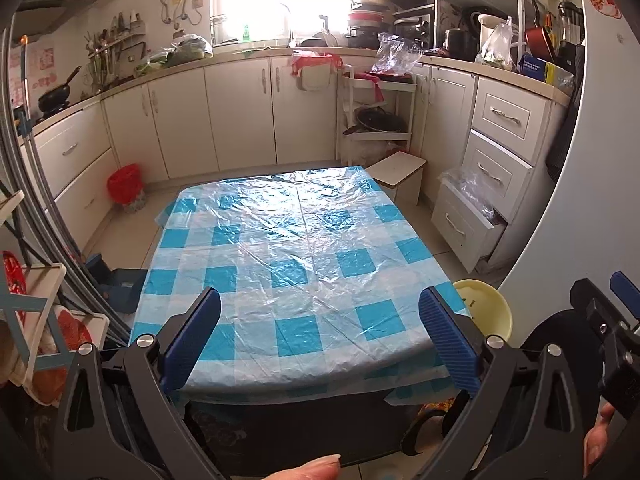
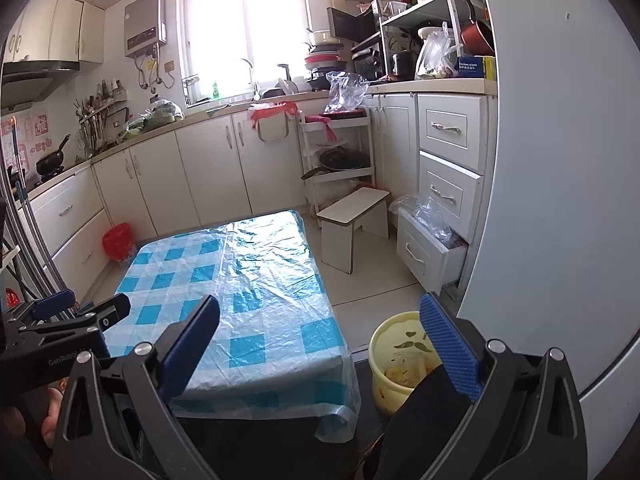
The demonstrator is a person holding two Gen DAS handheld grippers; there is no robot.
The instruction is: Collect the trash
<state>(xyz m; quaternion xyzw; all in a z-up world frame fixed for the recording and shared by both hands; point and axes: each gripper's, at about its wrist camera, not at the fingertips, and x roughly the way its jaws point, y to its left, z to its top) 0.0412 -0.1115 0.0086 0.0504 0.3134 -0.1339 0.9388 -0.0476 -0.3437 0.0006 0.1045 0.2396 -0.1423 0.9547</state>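
A low table (image 1: pixel 304 240) with a blue-and-white checked plastic cover stands in the kitchen; it also shows in the right wrist view (image 2: pixel 240 280). No loose trash shows on the cover. A yellow bin (image 2: pixel 396 360) holding scraps stands on the floor at the table's right front corner; it also shows in the left wrist view (image 1: pixel 486 308). My left gripper (image 1: pixel 320 340) is open and empty above the table's near edge. My right gripper (image 2: pixel 320 348) is open and empty, held to the right of the left one, with its right finger over the bin.
A small white stool (image 2: pixel 354 216) stands past the table's far right. A bottom drawer (image 2: pixel 428 248) with a plastic bag hangs open on the right. A red-lined bin (image 2: pixel 118 242) sits by the left cabinets. A white fridge door (image 2: pixel 560 160) fills the right side.
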